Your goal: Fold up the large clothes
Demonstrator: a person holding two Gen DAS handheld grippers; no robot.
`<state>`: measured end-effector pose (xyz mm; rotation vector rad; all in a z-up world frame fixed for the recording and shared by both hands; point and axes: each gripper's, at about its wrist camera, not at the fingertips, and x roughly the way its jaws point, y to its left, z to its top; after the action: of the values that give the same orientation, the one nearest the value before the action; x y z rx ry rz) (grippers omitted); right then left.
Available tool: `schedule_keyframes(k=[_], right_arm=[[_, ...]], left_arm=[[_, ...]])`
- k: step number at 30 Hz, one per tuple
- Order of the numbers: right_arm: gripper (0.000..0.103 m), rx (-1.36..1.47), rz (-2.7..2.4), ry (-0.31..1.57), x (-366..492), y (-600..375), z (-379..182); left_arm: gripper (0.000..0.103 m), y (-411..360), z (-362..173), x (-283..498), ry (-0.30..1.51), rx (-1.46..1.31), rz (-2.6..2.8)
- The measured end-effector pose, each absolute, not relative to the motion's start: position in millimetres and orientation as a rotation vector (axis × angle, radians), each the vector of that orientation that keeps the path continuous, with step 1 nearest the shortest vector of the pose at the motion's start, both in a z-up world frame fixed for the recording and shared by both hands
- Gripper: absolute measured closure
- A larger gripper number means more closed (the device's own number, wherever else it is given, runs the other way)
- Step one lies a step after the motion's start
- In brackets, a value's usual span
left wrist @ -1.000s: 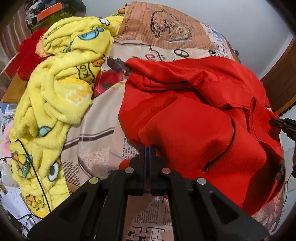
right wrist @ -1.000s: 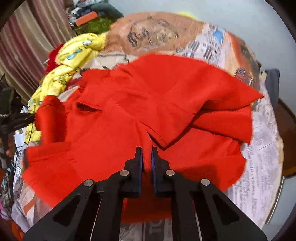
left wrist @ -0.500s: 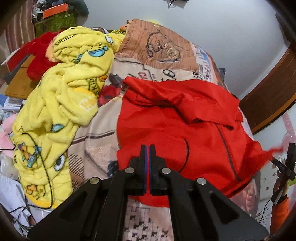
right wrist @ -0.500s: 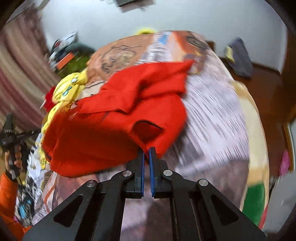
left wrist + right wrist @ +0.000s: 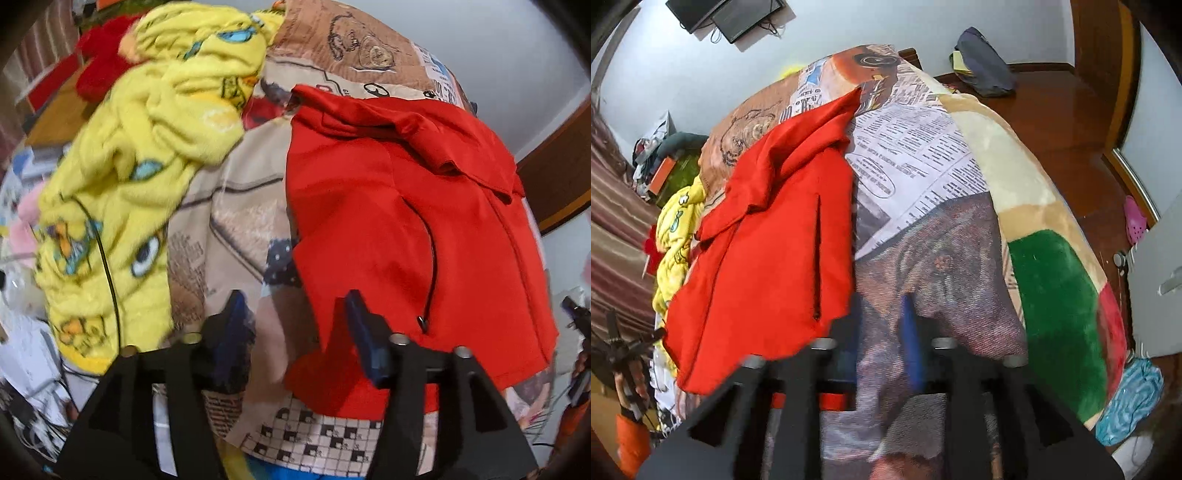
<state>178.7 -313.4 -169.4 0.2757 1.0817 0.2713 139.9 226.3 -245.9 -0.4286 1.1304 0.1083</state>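
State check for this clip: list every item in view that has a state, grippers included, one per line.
Red jacket: laid flat on the bed, partly folded, released, zip pocket closed.
Yellow fleece blanket: crumpled in a heap, unfolded.
Left gripper: open, jaws just opened, nothing pinched.
Right gripper: open, jaws just opened, off the jacket.
Printed bedspread: spread over the bed.
Blue striped cloth: bunched on the floor.
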Motion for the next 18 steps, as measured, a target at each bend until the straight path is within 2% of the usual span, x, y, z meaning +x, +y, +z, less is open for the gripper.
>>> schedule_keyframes(k=[1, 2, 3, 11, 12, 13, 15, 17, 18], right_arm=[[0.054, 0.263, 0.273, 1.081, 177, -310, -168], [0.044, 0.244, 0.283, 1.082, 177, -303, -166], [0.038, 0.228, 0.291, 1.087, 175, -300, -169], [0.035, 0.128, 0.357, 1.228, 179, -260, -208], [0.035, 0.115, 0.361, 1.216, 178, -258, -207], [0.034, 0.109, 0.381, 1.213, 178, -254, -207], [0.034, 0.118, 0.422, 1.219, 181, -249, -208], [0.036, 0.122, 0.444, 1.218, 184, -246, -211], [0.038, 0.111, 0.449, 1.213, 185, -242, -211]], left_arm=[[0.028, 230, -249, 136, 1.138, -0.466, 0.095], [0.024, 231, -251, 133, 1.141, -0.488, 0.081], [0.022, 231, -255, 130, 1.139, -0.507, 0.068], [0.023, 209, -291, 124, 1.184, -0.599, -0.022], [0.028, 204, -292, 125, 1.18, -0.593, -0.03], [0.04, 199, -292, 128, 1.179, -0.584, -0.042], [0.05, 190, -290, 132, 1.179, -0.55, -0.043], [0.068, 180, -286, 137, 1.175, -0.502, -0.058], [0.082, 175, -283, 140, 1.178, -0.48, -0.071]])
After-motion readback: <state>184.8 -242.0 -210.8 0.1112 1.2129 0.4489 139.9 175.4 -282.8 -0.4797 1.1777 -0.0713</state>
